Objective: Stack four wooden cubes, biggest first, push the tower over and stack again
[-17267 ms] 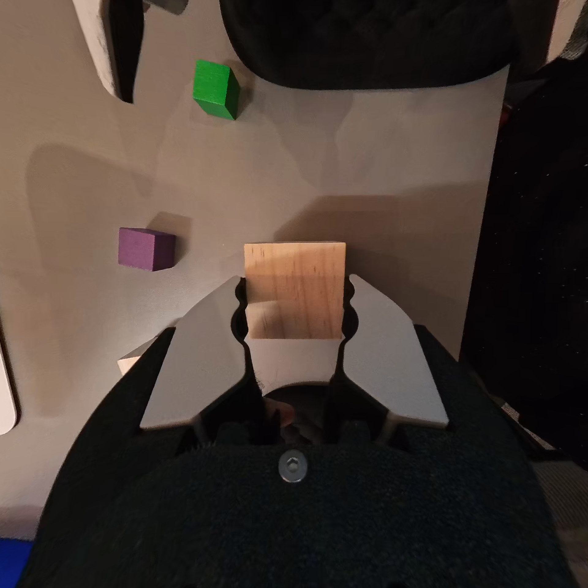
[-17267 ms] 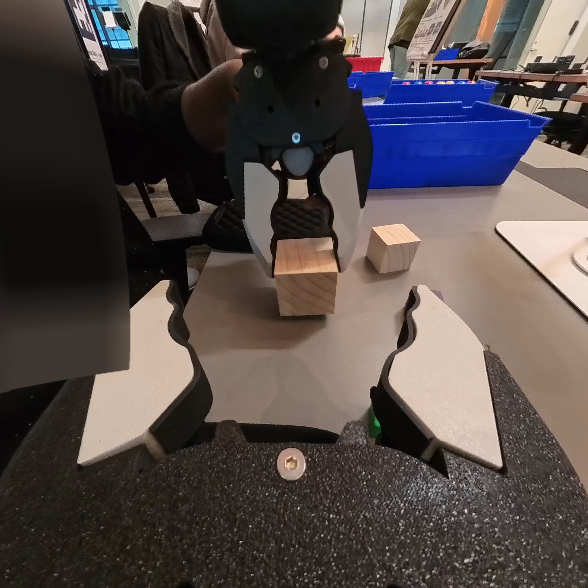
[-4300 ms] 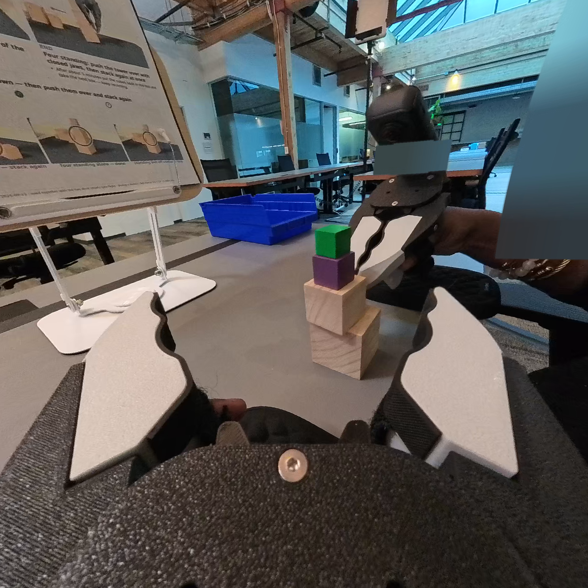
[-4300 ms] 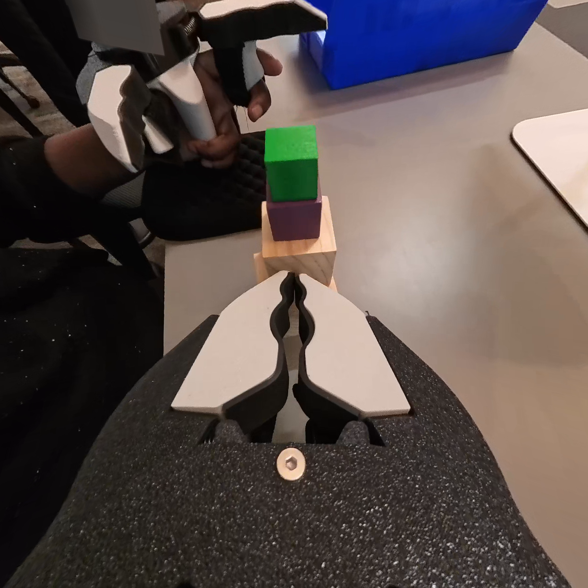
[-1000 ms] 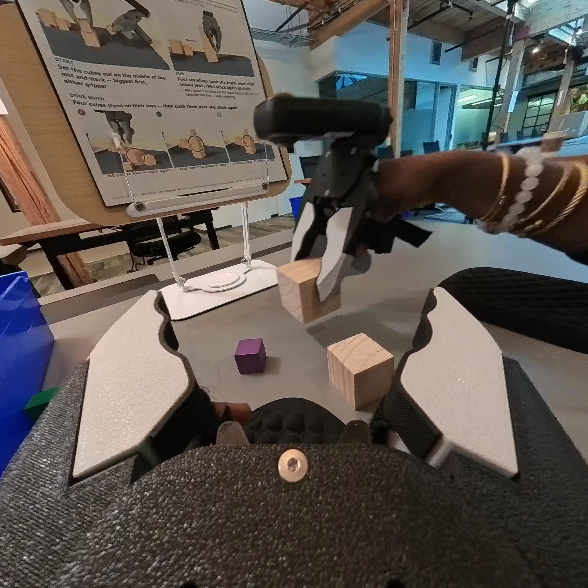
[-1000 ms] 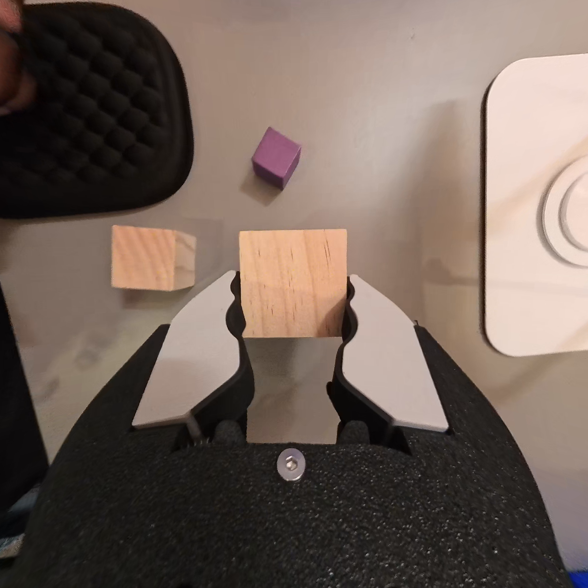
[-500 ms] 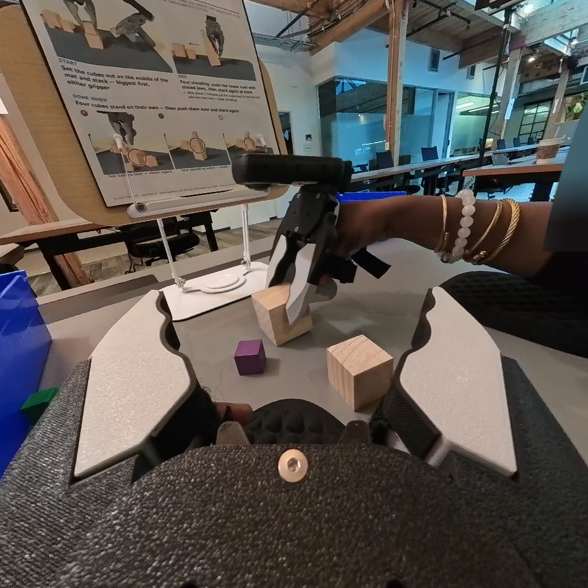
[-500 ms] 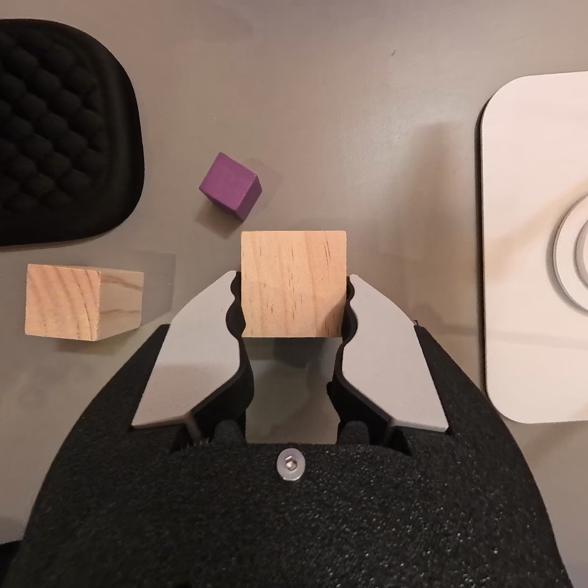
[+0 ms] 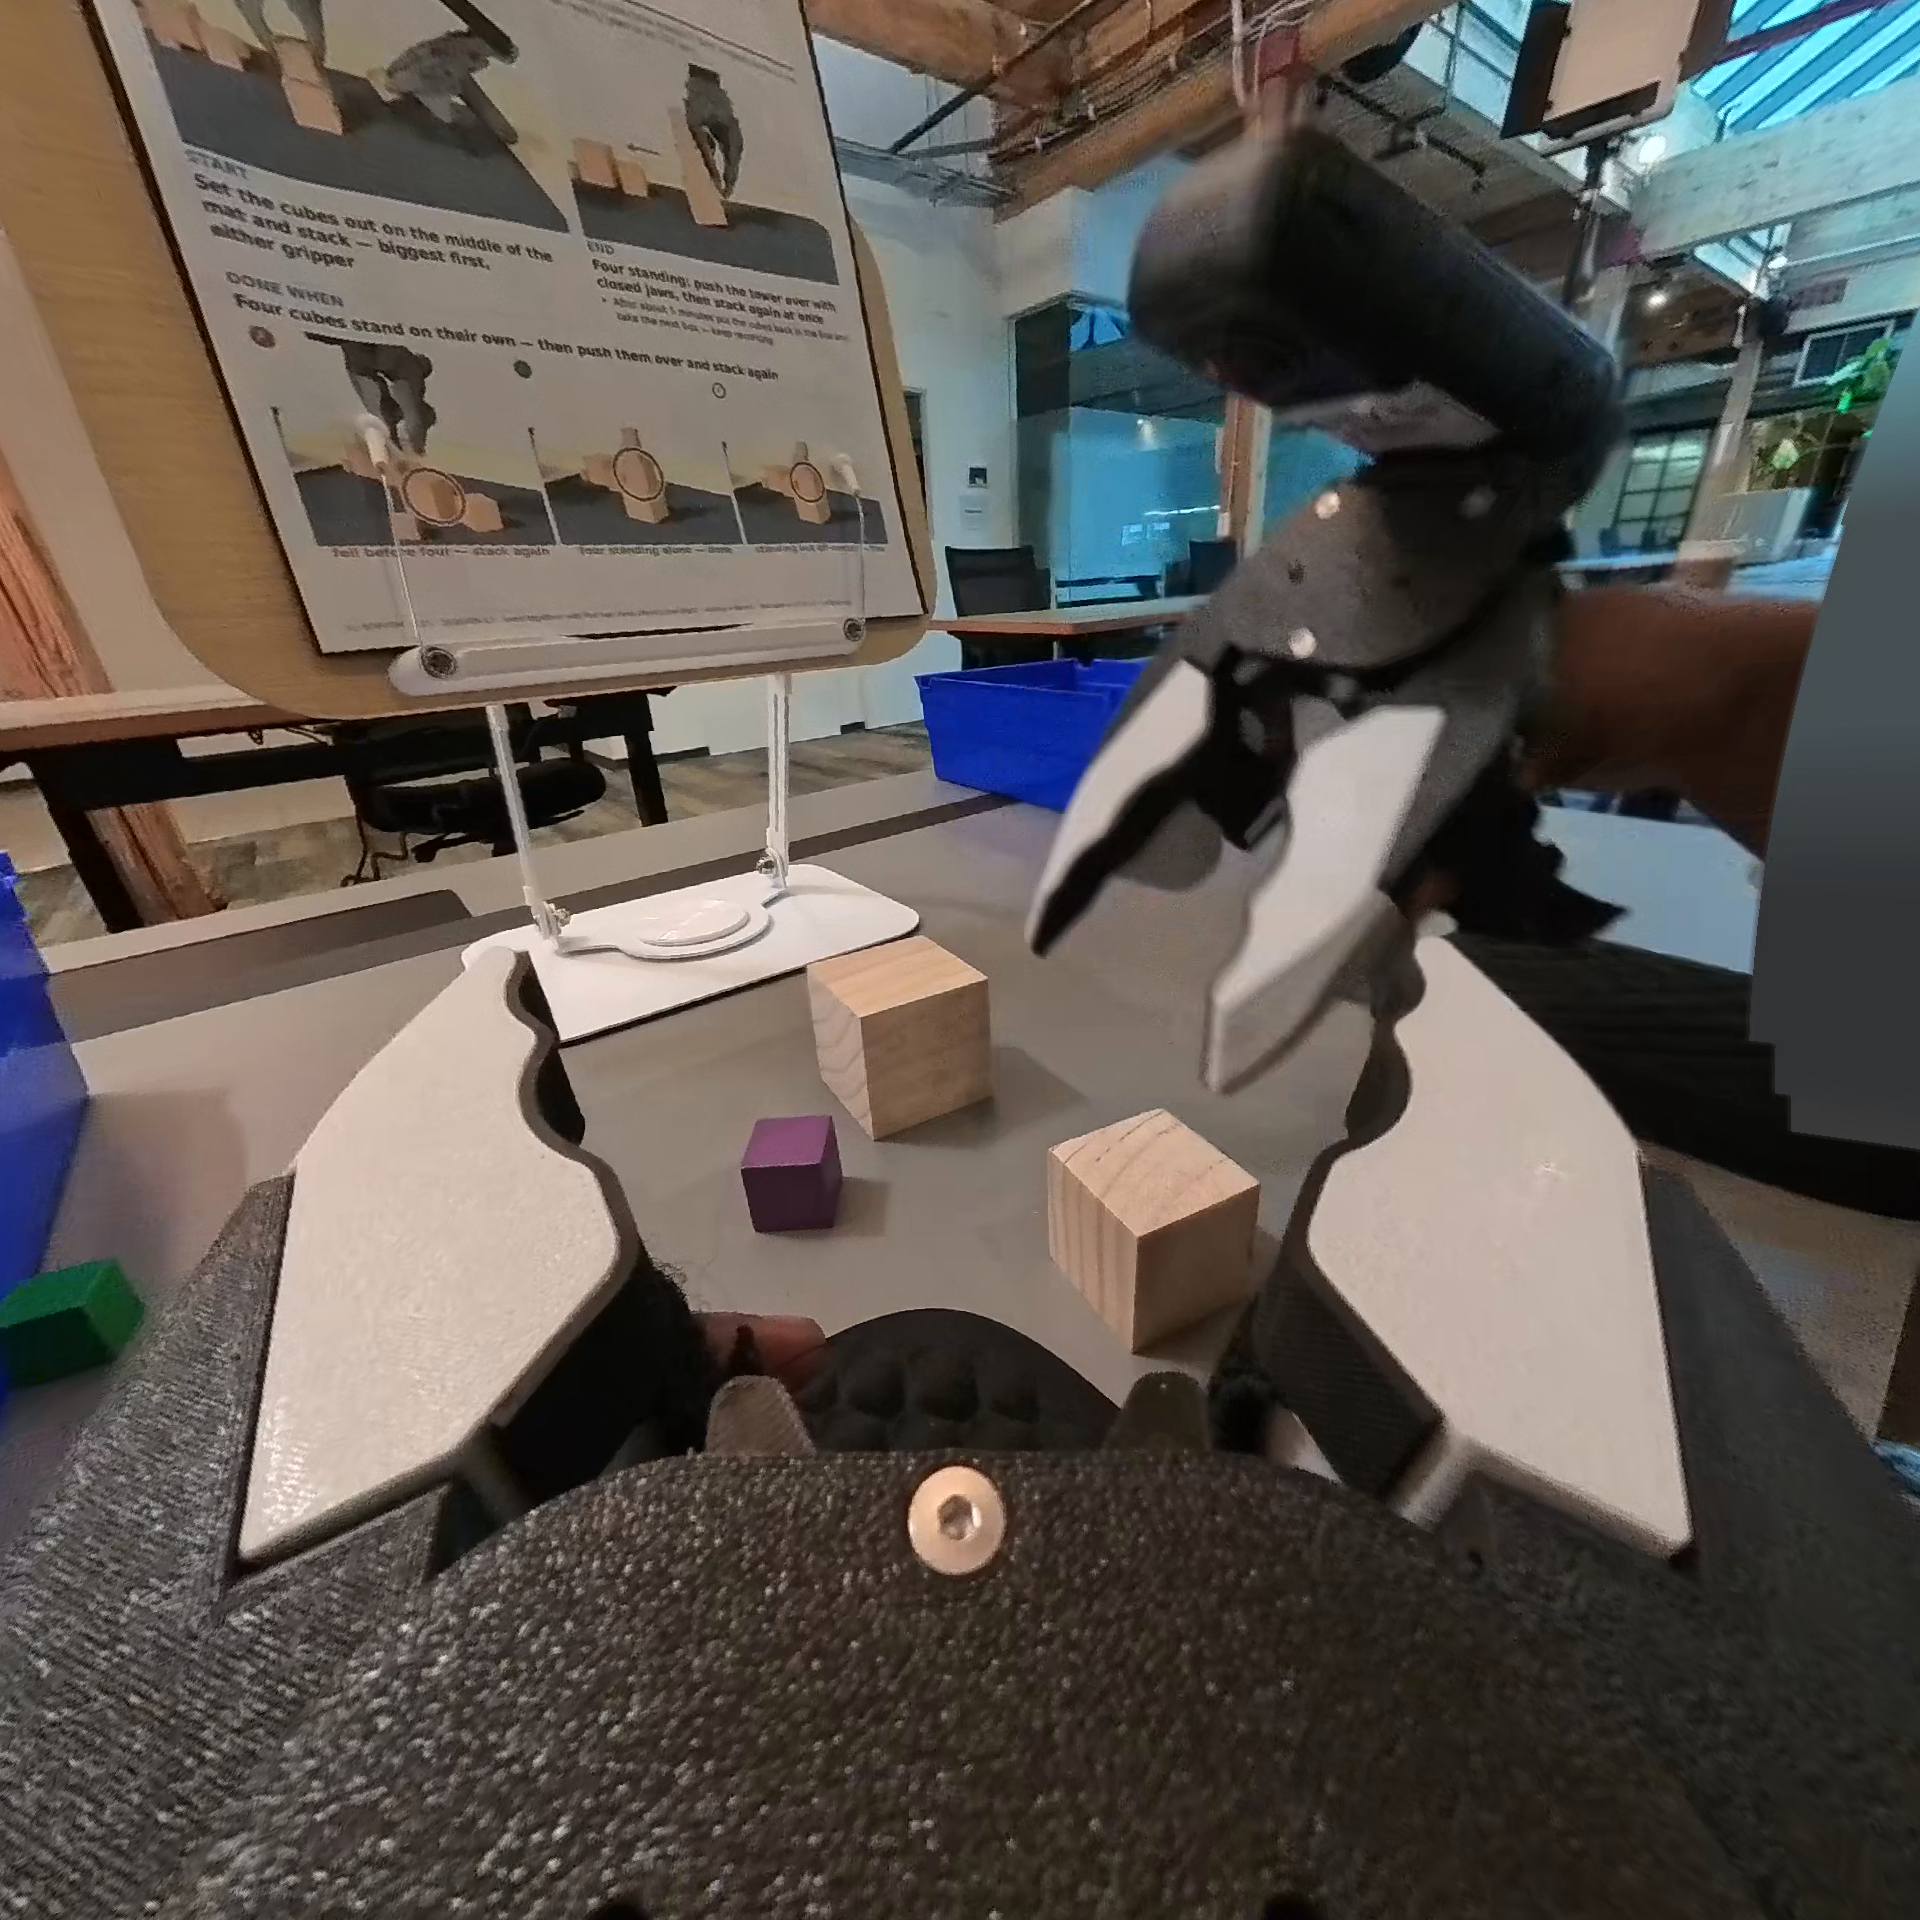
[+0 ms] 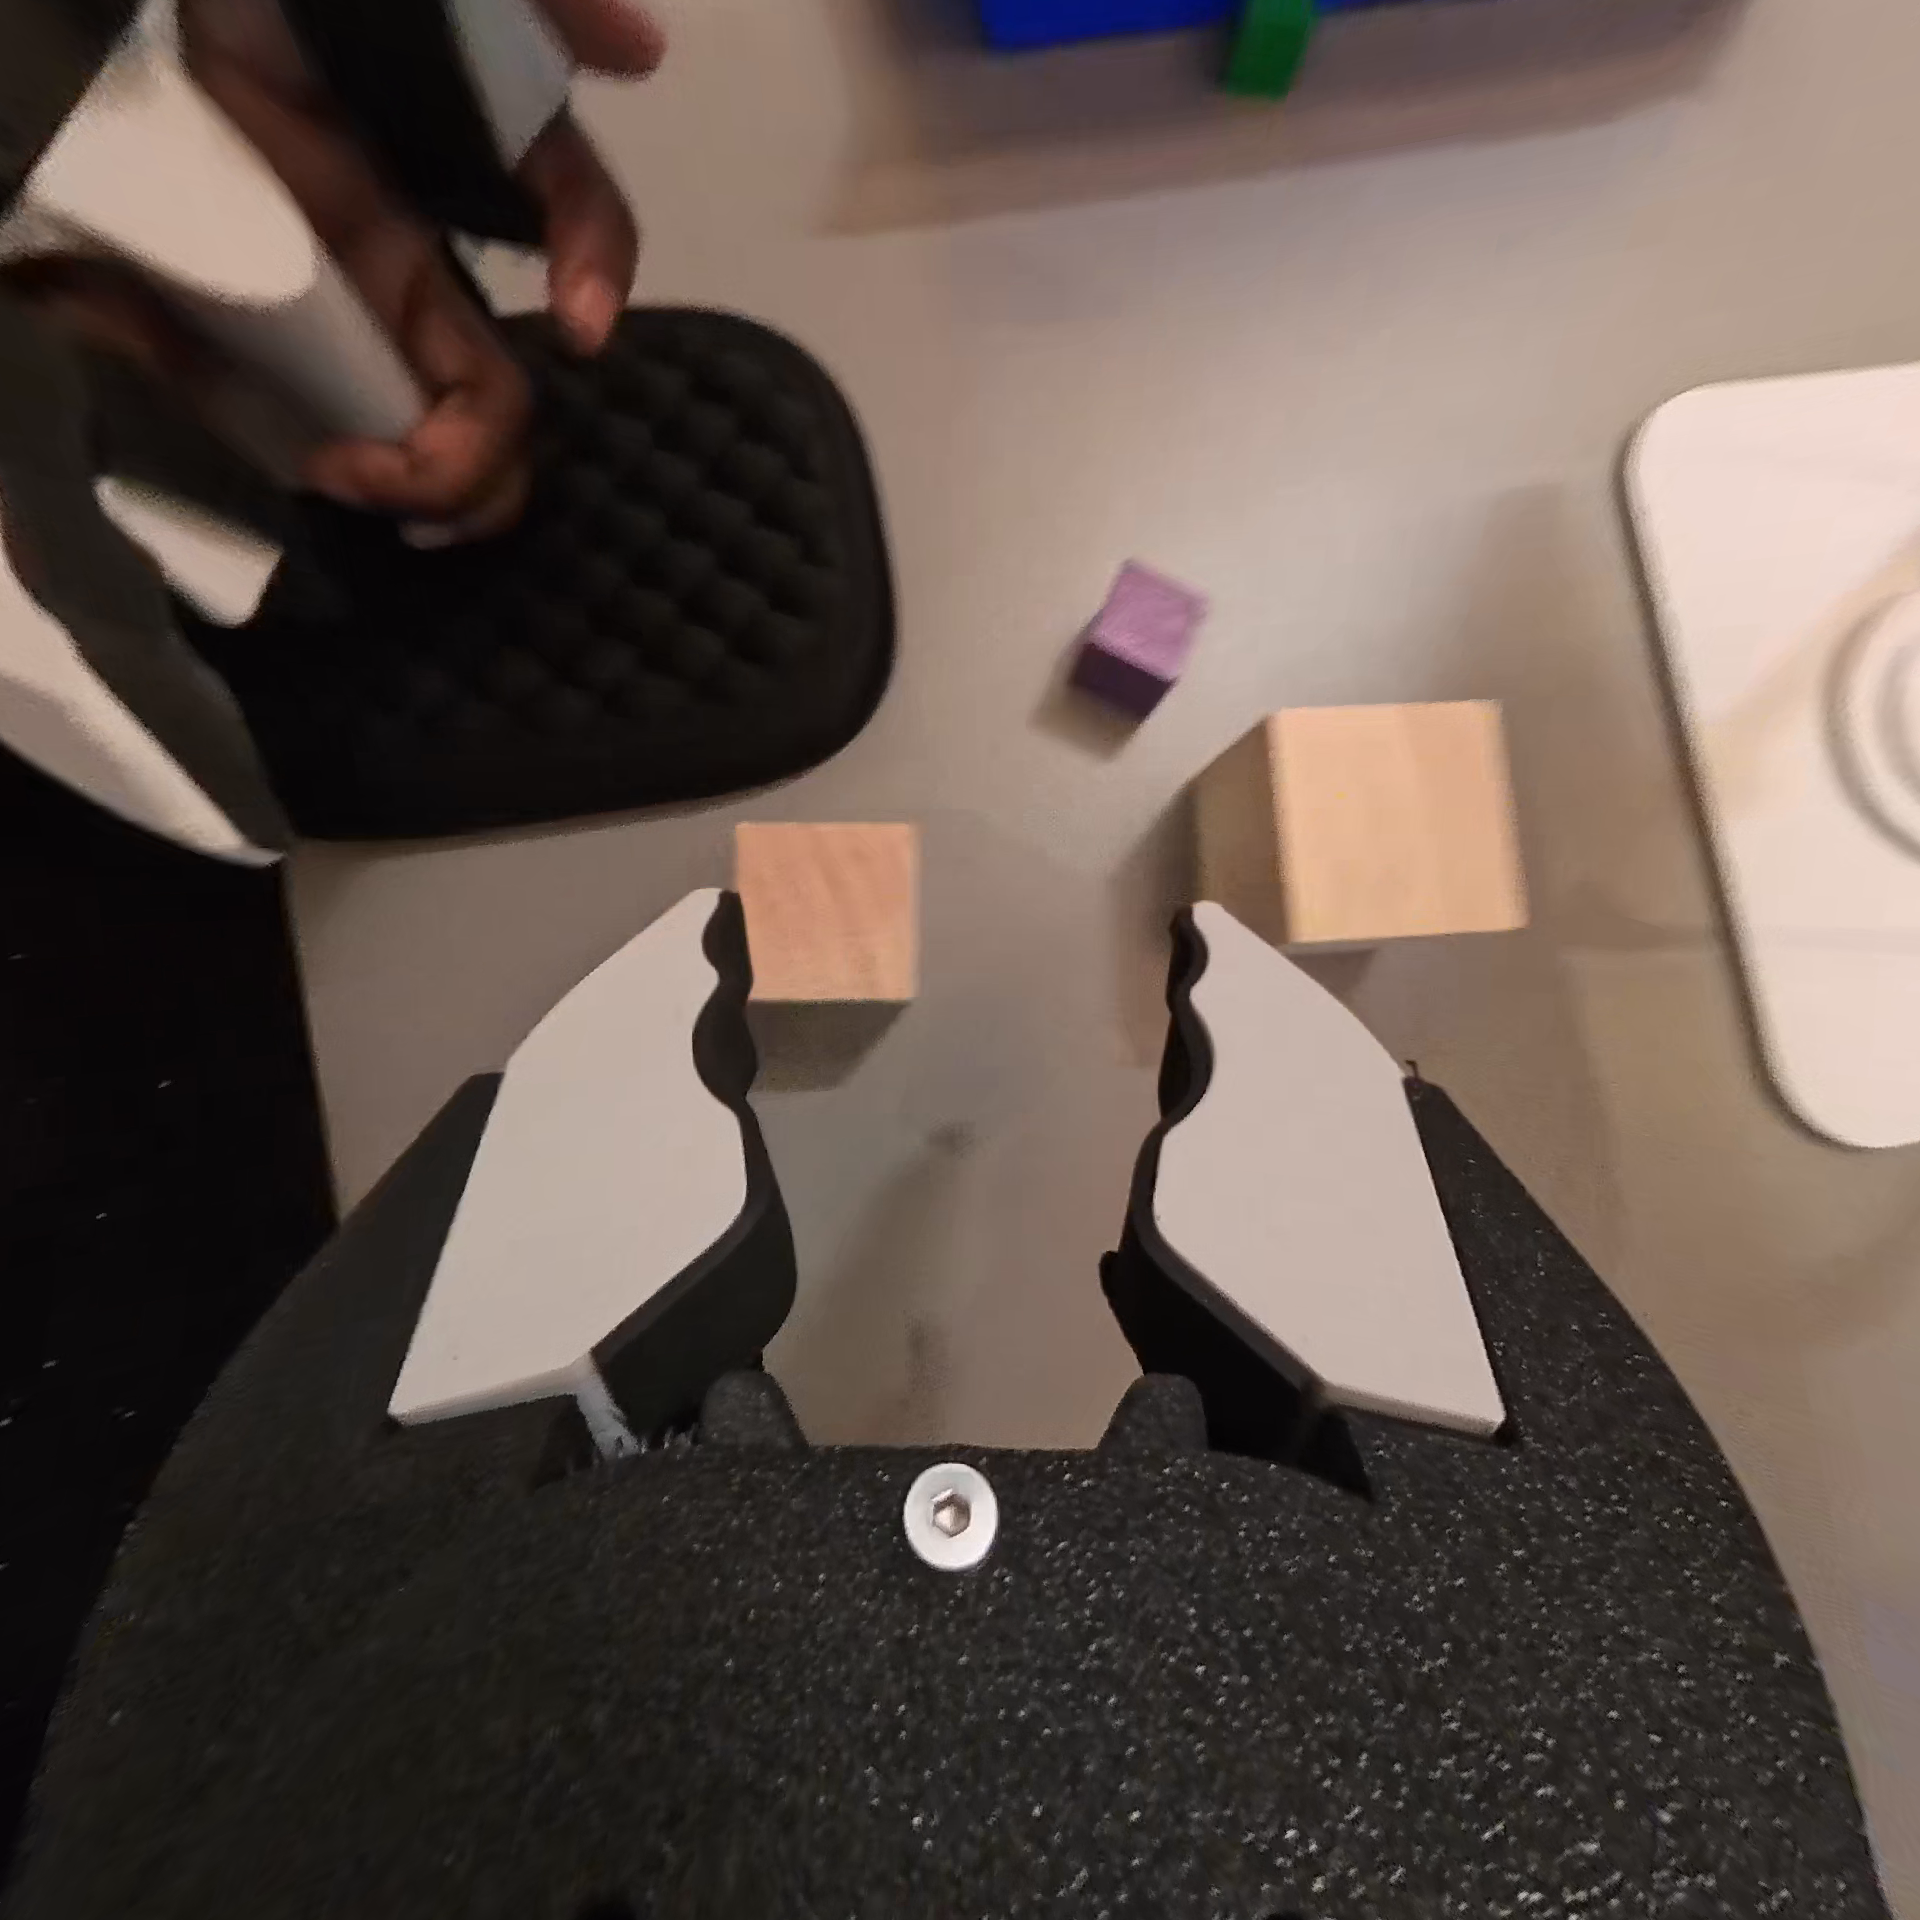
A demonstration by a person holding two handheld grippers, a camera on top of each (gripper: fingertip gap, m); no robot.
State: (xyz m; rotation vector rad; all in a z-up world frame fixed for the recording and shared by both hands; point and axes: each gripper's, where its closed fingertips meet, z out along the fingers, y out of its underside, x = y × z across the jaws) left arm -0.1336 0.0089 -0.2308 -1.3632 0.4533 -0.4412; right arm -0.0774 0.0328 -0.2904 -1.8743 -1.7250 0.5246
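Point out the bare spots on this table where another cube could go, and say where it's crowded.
Bare: the grey table between the black pad, the white stand base and the blue bin; also the strip between the two wooden cubes, under the open right claw. Crowded: around the purple cube, close to both wooden cubes.

The larger wooden cube [image 9: 900, 1034] stands flat on the grey table [image 9: 665, 1101], just in front of the white stand base [image 9: 717, 940]. The smaller wooden cube [image 9: 1148, 1242] sits nearer, turned at an angle, apart from the larger one. The small purple cube [image 9: 792, 1172] rests between and to the left of them, touching neither. The green cube [image 9: 68, 1320] lies well off to the left beside a blue bin [image 9: 26, 1101]. The right gripper [image 10: 951, 925] hangs open above the table with nothing in its fingers, the smaller wooden cube nearest its left finger.
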